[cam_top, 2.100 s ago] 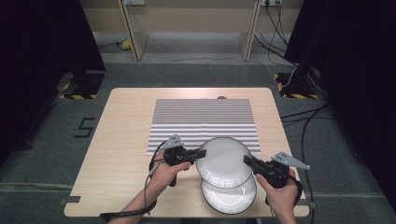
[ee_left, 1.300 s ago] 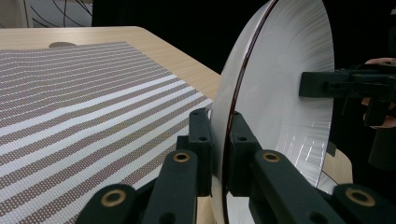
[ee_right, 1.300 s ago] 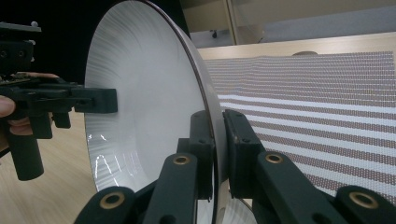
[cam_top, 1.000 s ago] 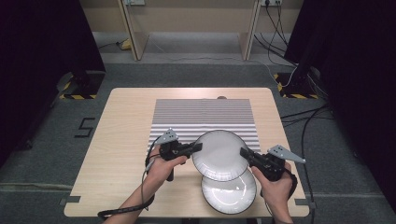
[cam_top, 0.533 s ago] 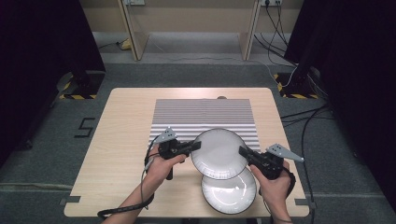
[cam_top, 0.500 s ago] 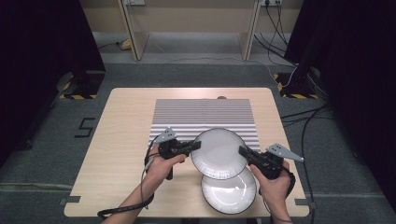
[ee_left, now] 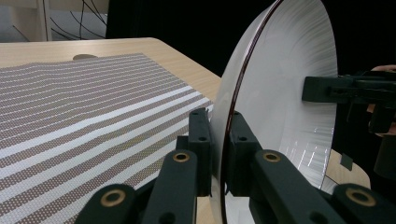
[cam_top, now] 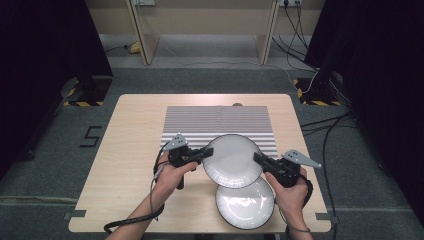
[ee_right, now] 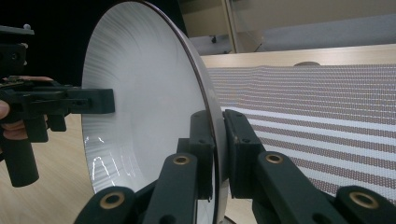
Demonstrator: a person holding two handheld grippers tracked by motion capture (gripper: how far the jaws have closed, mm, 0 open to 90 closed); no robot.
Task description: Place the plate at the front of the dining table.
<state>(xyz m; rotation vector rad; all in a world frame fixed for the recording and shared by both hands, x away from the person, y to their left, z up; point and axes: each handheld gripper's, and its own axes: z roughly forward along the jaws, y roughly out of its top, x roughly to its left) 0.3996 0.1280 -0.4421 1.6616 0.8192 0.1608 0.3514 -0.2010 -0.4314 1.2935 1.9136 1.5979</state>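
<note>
Left gripper [cam_top: 206, 153] clamped on the left rim of the upper plate [cam_top: 232, 160], jaws pinched tight either side of the thin edge; the left gripper view shows the same grip [ee_left: 219, 140], one pad on the back face, one on the white inside face. Right gripper [cam_top: 259, 161] likewise clamped on the opposite, right rim of that plate; the right gripper view shows its jaws [ee_right: 218, 140] closed over the edge, dark rim line between the pads. Each gripper view also shows the other gripper's jaw biting the far rim. Upper plate [ee_left: 285, 93] white, round, finely ribbed inside, glossy, held between both grippers, its far part over the near edge of the striped mat [cam_top: 218, 122], its near edge overlapping the second plate [cam_top: 245, 202]. Whether the two plates touch can't be told. Second plate white too, lying flat on the wooden table [cam_top: 130, 150] near the front edge, just in front of the person's right hand [cam_top: 290, 192]. Left hand [cam_top: 172, 175] grips its handle left of the plates, cable trailing back along the forearm. Striped mat grey and white, flat on the middle of the table, a small dark round mark [cam_top: 237, 104] at its far edge. Floor grey, cables at right.
</note>
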